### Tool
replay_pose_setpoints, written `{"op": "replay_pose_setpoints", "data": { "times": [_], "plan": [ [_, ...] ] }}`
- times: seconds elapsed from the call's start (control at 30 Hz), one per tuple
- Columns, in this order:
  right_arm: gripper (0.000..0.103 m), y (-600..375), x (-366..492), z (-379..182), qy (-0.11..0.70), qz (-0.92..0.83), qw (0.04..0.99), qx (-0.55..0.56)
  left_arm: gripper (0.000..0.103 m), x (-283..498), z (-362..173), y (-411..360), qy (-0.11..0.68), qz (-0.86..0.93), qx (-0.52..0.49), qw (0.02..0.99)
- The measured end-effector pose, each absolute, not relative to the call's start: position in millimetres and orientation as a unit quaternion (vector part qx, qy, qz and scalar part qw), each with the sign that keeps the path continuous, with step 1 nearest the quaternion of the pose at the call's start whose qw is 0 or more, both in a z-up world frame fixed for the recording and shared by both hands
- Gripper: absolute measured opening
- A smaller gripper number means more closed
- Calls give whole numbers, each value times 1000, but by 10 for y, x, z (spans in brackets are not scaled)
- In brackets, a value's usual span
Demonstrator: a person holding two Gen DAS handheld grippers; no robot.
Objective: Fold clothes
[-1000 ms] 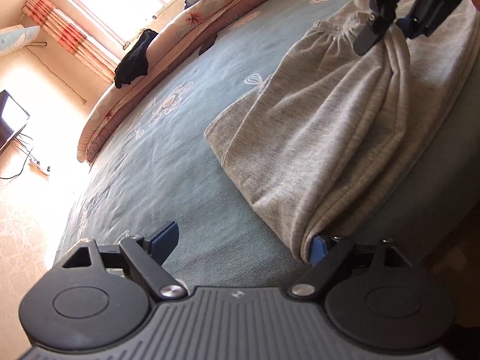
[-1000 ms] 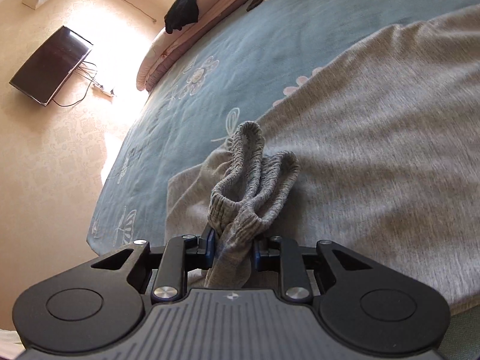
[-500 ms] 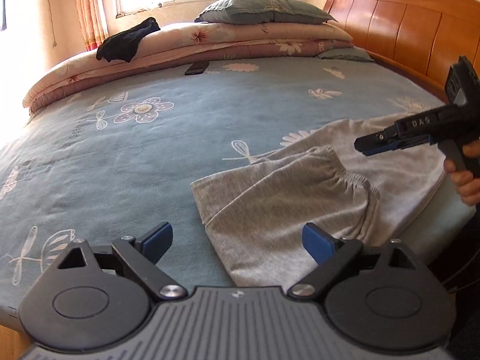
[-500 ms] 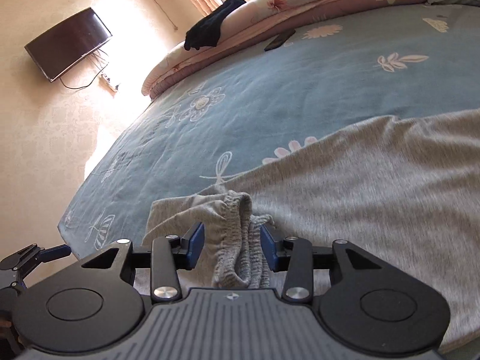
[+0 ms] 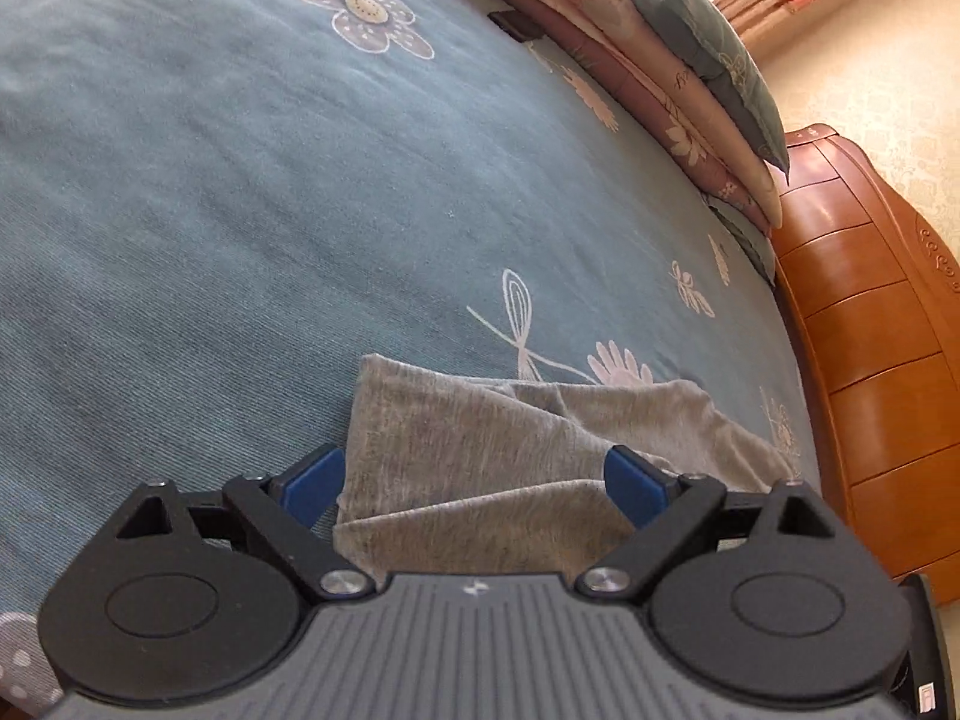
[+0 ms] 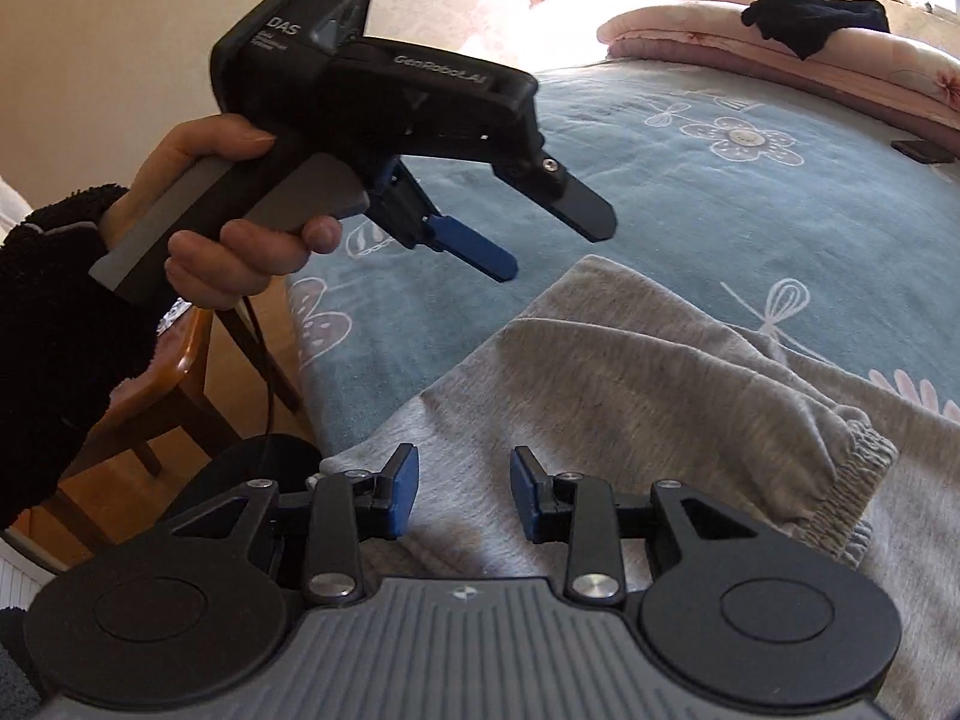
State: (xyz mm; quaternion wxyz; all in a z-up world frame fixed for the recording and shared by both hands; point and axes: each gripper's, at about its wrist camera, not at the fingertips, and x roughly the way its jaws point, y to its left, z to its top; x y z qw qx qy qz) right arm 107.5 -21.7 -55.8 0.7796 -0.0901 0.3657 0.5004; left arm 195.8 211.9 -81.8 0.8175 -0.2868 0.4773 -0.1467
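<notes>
Between folds: trousers [image 6: 630, 396] lying doubled on bed [image 5: 300, 180]; left gripper [image 5: 474, 480] agape, right gripper [image 6: 462, 489] part-open, both empty. Next: regrasp an edge.

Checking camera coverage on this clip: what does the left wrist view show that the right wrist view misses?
Only left wrist: the wooden headboard and grey-green pillow.
Only right wrist: the person's hand holding the left hand-held gripper, open and empty, the black garment and a wooden chair.
Both: grey sweatpants on the blue floral bedspread.

"DAS", "GenRobot.AI" (white) on left tool [image 6: 561, 240]
</notes>
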Motion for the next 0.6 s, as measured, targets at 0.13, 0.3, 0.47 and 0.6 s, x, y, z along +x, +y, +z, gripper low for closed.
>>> {"op": "replay_pose_setpoints", "data": {
  "times": [0.13, 0.3, 0.47, 0.6],
  "plan": [
    [39, 20, 977, -546, 336, 523, 768, -153, 93, 1955, -948, 2145, 473, -147, -310, 812],
    [35, 114, 963, -512, 372, 568, 714, -171, 93, 1686, -799, 2229, 414, -146, -325, 838],
    [35, -355, 1302, -90, 360, 516, 768, -122, 93, 1332, -800, 2030, 385, -155, -253, 874],
    [36, -564, 1627, 127, 362, 463, 804, -93, 93, 1032, -811, 1712, 395, -168, -155, 890]
  ]
}}
